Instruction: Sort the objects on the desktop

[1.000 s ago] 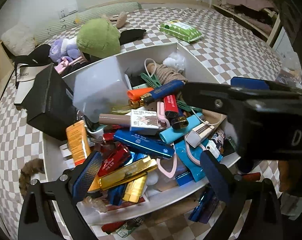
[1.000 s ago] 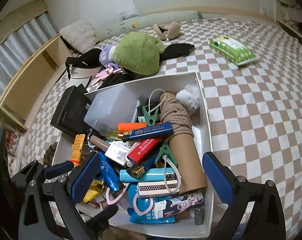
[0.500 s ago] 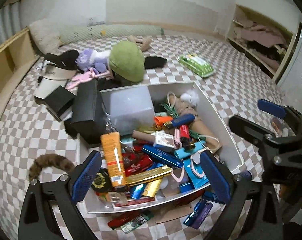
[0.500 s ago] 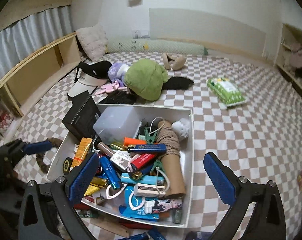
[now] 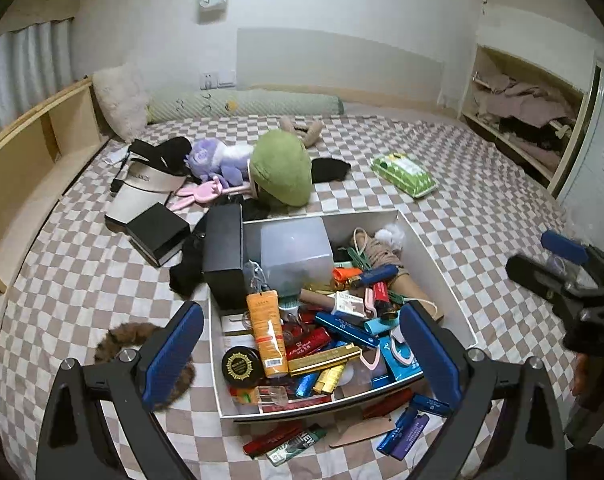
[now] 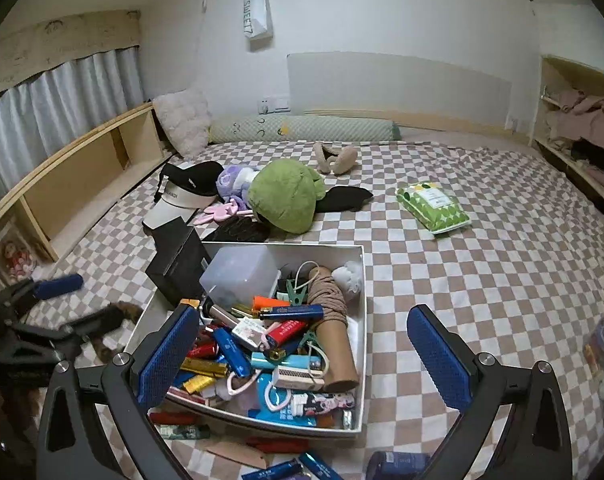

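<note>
Your left gripper [image 5: 302, 354] and right gripper [image 6: 304, 354] both hang spread and empty above the overfilled white rectangular box [image 5: 430, 256], where any careless pick risks spilling neighbouring items.

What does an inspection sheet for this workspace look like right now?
Surface: checkered bedspread.
Job's things: white box heaped with lighters, tubes, clips and a twine roll.
Clutter: green plush, cap, wipes pack, black boxes; more lighters lie in front of the white box.
Grippers: left claw and right claw open, empty, above the white box.
Cables: nothing seen.
Surroundings: curtain, shelf, pillows.
</note>
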{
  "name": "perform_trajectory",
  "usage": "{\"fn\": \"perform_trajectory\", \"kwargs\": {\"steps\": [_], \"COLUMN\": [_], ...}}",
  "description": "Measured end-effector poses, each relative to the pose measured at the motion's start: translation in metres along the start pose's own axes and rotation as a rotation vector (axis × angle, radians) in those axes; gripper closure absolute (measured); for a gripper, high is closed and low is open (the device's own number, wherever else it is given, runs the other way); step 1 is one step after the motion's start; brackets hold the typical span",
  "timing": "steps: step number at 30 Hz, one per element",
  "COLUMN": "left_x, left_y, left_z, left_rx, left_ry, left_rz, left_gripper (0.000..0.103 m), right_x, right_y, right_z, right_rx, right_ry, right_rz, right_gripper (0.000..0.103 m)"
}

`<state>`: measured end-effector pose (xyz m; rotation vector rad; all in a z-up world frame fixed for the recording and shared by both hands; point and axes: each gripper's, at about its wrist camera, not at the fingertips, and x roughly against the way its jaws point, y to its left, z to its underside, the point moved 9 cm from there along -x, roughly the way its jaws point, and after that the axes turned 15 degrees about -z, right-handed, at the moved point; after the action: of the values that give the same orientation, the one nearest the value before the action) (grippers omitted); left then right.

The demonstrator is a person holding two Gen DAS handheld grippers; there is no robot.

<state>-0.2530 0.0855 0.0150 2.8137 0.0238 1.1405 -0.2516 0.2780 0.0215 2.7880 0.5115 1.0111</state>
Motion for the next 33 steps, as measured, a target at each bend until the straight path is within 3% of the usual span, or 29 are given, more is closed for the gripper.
{"fn": "perform_trajectory", "kwargs": {"steps": [13,33], "left_x": [0.031,0.037], "left_y": [0.007,0.015], "left_z": [0.01,0.031], "left_rx": [0.0,-0.007], "left_ry": [-0.027,0.003], "left_rz": [-0.012,-0.045], "left_gripper": [0.004,0.004], "right_x": [0.024,0.034], "right_y": [0.019,0.016], "right_z": [0.014,0.033], "right_rx": [0.046,0.035], "right_ry": [0.012,0.044], "right_rz": [0.0,0.021], "right_gripper": [0.0,0.0]}}
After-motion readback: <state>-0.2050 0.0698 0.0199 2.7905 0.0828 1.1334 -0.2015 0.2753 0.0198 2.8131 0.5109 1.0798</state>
